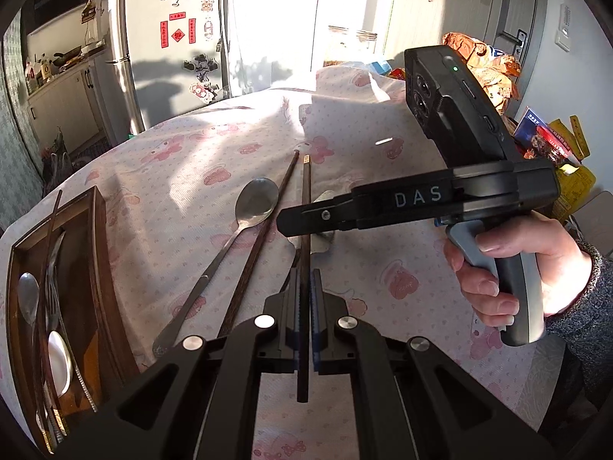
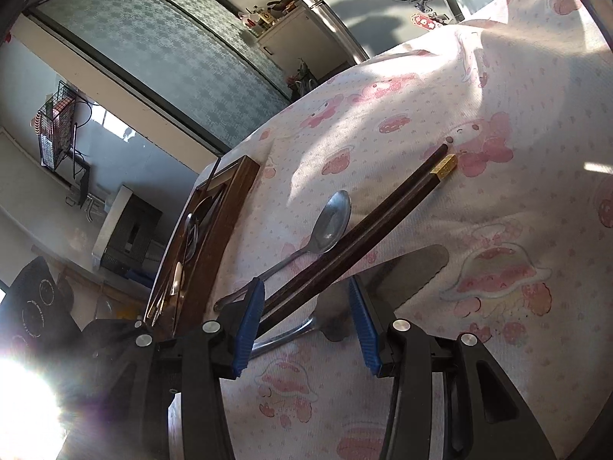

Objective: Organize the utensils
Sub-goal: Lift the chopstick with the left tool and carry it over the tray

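The left tongs [image 1: 305, 318] are clamped on a dark wooden chopstick [image 1: 305, 207], the one with the gold-capped end. Its thin tip pokes out behind the pads toward 6 o'clock in the left wrist view, and its long shaft runs out toward 12 o'clock over the pink-patterned cloth [image 1: 184, 161] that covers the tabletop. The grip sits near the thin end, so most of the length hangs forward and the stick will want to droop or swivel in the pads. Judged from that, the good way to carry it is slowly, with the wrist held steady and the pads kept tight.

The wooden tray [image 1: 97, 230] lies at about 8 o'clock in that view and already holds a spoon, a fork, a white ladle-like spoon and other chopsticks. The likely step is to swing the held chopstick over there, line it up with the tray's long side, lower it until it rests along the utensils inside, and only then let go.

Things to avoid on the way: the second chopstick [image 1: 264, 230] lies just beside the held one, and the metal spoon [image 1: 253, 211] just beyond it toward the tray; lift well clear before moving sideways, or the far end may drag them.

The right tongs [image 2: 306, 326] stand apart and hold nothing, hovering over a serrated cake server [image 2: 413, 264] on the cloth. The person's right hand [image 1: 509, 268] should keep them clear of the swing.
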The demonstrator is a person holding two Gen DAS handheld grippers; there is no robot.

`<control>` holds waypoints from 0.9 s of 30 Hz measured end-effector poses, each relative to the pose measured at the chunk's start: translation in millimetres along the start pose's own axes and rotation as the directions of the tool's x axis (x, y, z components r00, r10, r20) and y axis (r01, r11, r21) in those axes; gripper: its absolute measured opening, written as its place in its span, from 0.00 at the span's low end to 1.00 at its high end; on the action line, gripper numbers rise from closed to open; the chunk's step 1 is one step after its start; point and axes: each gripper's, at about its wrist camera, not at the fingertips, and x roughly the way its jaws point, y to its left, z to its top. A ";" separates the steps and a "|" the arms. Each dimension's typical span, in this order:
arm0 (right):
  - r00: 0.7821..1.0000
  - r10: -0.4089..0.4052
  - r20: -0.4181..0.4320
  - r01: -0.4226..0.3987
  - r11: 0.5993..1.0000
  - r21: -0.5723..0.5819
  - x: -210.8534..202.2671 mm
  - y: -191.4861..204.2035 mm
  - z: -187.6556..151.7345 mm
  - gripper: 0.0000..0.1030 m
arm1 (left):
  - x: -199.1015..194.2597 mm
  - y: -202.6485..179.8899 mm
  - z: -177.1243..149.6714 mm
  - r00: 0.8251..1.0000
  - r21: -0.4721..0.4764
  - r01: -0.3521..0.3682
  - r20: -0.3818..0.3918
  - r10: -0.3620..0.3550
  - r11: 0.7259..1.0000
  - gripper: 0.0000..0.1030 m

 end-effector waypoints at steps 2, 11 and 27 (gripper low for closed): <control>1.000 -0.006 0.015 0.006 1.000 -0.001 0.7 1.2 -0.4 0.45 | -0.1 -7.2 -2.7 1.000 0.019 -0.007 0.005 0.006 1.000 0.05; 0.998 -0.038 0.043 0.039 0.999 -0.015 -3.8 6.1 -1.7 0.19 | 3.5 -15.5 -12.2 0.999 0.055 -0.034 -0.006 0.035 0.998 0.05; 0.999 0.046 0.008 -0.045 0.993 -0.105 47.4 106.6 7.3 0.17 | -75.7 46.2 -43.0 0.990 0.000 -0.132 0.050 0.132 0.991 0.05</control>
